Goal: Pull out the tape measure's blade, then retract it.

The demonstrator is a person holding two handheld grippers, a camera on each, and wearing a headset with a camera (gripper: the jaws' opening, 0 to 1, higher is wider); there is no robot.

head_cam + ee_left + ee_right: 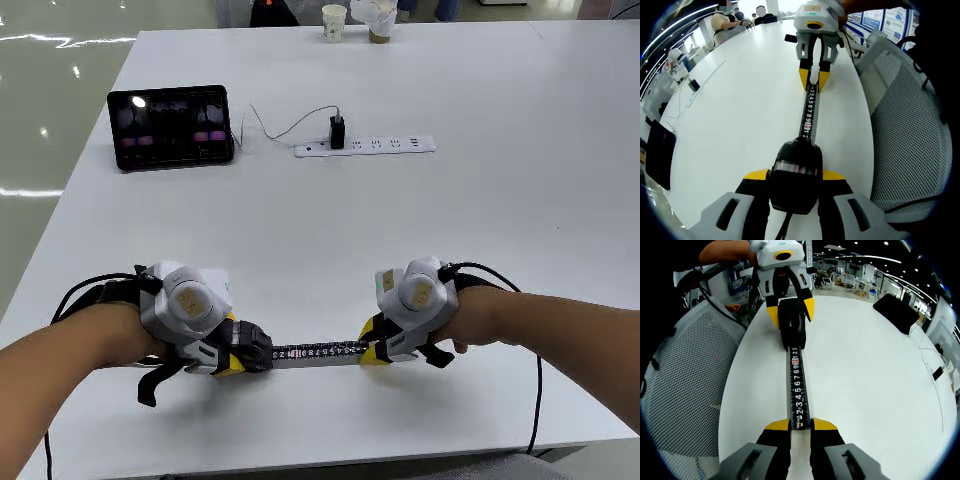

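Observation:
A black tape measure case [252,348] rests at the near edge of the white table [400,210], and my left gripper [232,352] is shut on it. In the left gripper view the case [796,172] sits between the yellow-tipped jaws. The numbered blade [318,351] runs a short way rightward along the table to my right gripper [374,350], which is shut on its end. In the right gripper view the blade [796,390] stretches from the jaws [800,426] to the case [791,325]. In the left gripper view the blade [809,112] reaches the right gripper [813,80].
A dark tablet [171,127] stands at the back left. A white power strip [365,146] with a black plug and thin cable lies mid-table. Two cups [334,22] stand at the far edge. A mesh chair [905,125] stands just off the table's near side.

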